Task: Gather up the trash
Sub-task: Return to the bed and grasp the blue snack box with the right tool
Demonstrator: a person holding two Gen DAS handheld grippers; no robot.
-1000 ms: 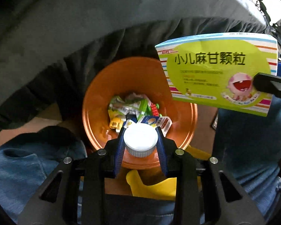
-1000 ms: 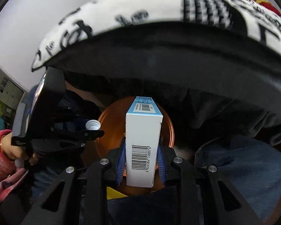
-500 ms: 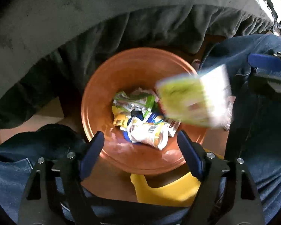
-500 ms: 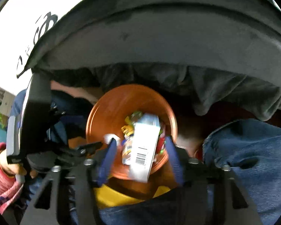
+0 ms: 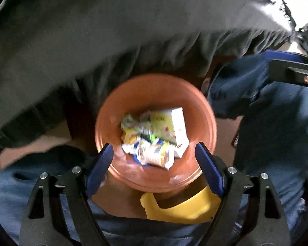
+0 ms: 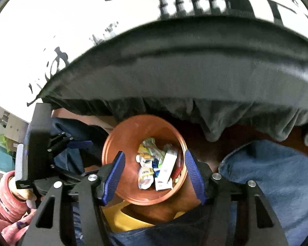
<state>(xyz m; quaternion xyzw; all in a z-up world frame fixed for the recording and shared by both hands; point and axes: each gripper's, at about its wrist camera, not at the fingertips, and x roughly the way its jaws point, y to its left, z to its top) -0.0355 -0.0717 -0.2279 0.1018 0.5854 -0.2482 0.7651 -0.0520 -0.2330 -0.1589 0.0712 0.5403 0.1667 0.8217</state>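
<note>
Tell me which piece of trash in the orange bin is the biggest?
The white and yellow-green medicine box, leaning against the side of the orange bin. It is a stiff, flat-sided carton; the wrappers and small bottle beside it are smaller.

Carrier: brown floor [image 5: 121, 192], showing only in patches.
On it: orange bin [image 5: 205, 112], upright.
Against the bin's near side: yellow plastic object [image 5: 180, 211]; its contact with the floor is hidden.
</note>
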